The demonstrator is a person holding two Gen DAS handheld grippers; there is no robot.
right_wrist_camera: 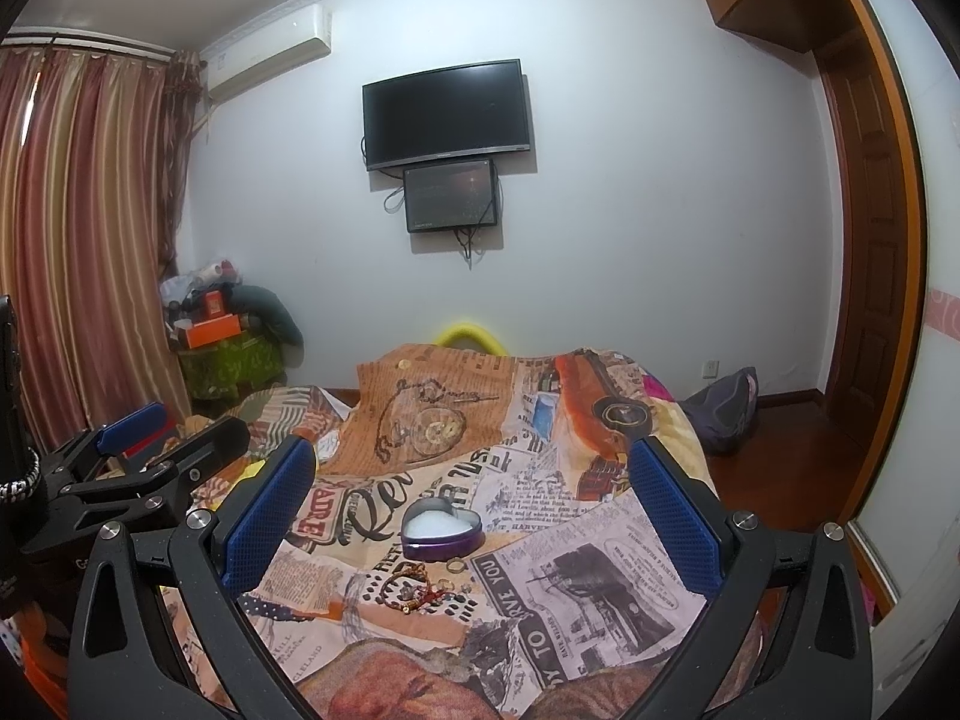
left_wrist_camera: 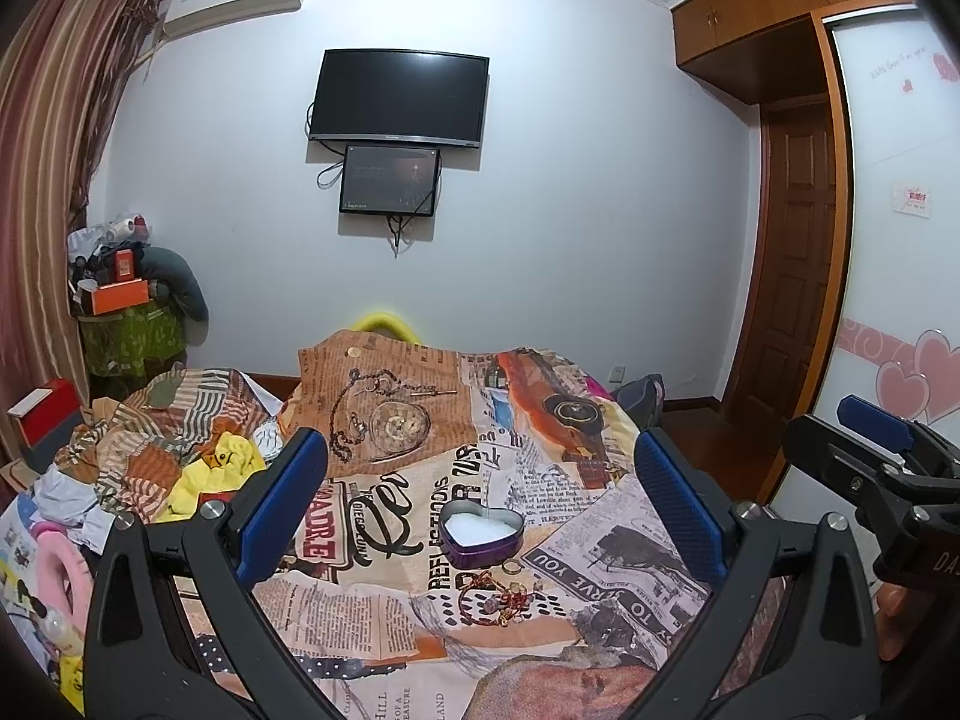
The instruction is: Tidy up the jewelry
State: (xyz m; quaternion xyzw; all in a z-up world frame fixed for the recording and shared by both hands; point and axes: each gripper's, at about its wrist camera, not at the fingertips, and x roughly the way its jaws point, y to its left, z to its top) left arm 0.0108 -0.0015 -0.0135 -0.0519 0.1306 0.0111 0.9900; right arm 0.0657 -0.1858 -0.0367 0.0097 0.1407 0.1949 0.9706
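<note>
A purple heart-shaped tin with a white lining lies open on the newspaper-print bedspread; it also shows in the right wrist view. Just in front of it lie a red and gold bracelet and a gold ring; the bracelet and ring show in the right wrist view too. My left gripper is open and empty above the tin. My right gripper is open and empty, held beside the left one.
Crumpled clothes and a yellow toy lie at the bed's left. A cluttered stand is by the curtain. A bag sits on the floor right of the bed. A wardrobe stands at right.
</note>
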